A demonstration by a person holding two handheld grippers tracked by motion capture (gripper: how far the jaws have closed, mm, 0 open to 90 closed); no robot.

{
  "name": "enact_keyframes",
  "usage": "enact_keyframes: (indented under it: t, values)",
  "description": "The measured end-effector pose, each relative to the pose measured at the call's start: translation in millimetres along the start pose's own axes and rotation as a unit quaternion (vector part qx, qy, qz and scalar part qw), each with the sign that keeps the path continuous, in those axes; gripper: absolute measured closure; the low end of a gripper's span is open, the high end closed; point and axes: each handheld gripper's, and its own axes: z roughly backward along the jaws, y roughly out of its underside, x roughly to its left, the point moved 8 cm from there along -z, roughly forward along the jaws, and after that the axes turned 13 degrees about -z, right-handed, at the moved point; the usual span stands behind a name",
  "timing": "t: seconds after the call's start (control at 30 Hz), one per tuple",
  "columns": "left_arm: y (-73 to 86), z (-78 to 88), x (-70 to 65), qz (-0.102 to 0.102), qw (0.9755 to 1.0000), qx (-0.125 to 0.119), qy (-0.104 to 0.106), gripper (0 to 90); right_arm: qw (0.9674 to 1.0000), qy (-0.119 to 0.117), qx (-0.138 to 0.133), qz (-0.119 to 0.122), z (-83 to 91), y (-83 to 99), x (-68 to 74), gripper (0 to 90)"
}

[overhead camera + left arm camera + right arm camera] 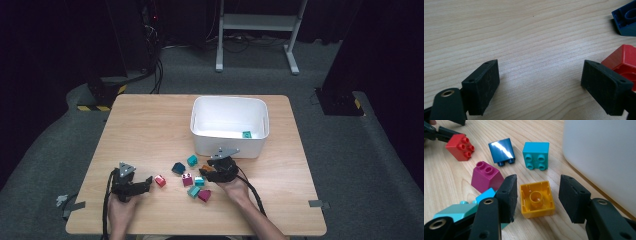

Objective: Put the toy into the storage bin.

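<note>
This looks like a lab: dark curtains around a light wooden table (150,125), grey carpet floor (345,165), black cables (157,70) at upper left, white metal stand (257,22) at top.

The dark blue brick (626,18) is cut off by the frame edge.

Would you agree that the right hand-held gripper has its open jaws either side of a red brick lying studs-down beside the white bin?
Not quite: the brick between the open jaws of the right hand-held gripper is yellow, not red, as the right gripper view shows. It does lie studs-down, hollow side up, beside the white bin. The red brick lies over by the left hand-held gripper.
</note>
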Motion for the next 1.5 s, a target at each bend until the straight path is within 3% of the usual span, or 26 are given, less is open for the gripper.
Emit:
enact_keyframes:
  t: [0.5,0.9,1.5]
  values:
    - [0.0,0.0,0.0,0.000,1.0000,0.000,0.000,15.2,0.9996,0.015,0.022,0.005,-5.7,7.1,-6.1,56.2]
    - [0.0,0.0,0.0,0.000,1.0000,0.000,0.000,15.2,0.9996,0.019,0.016,0.009,0.1,8.2,-8.2,58.4]
    - [-0.1,0.1,-0.4,-0.001,1.0000,-0.001,0.001,15.5,0.9999,-0.011,0.002,0.013,26.9,5.0,-7.8,58.5]
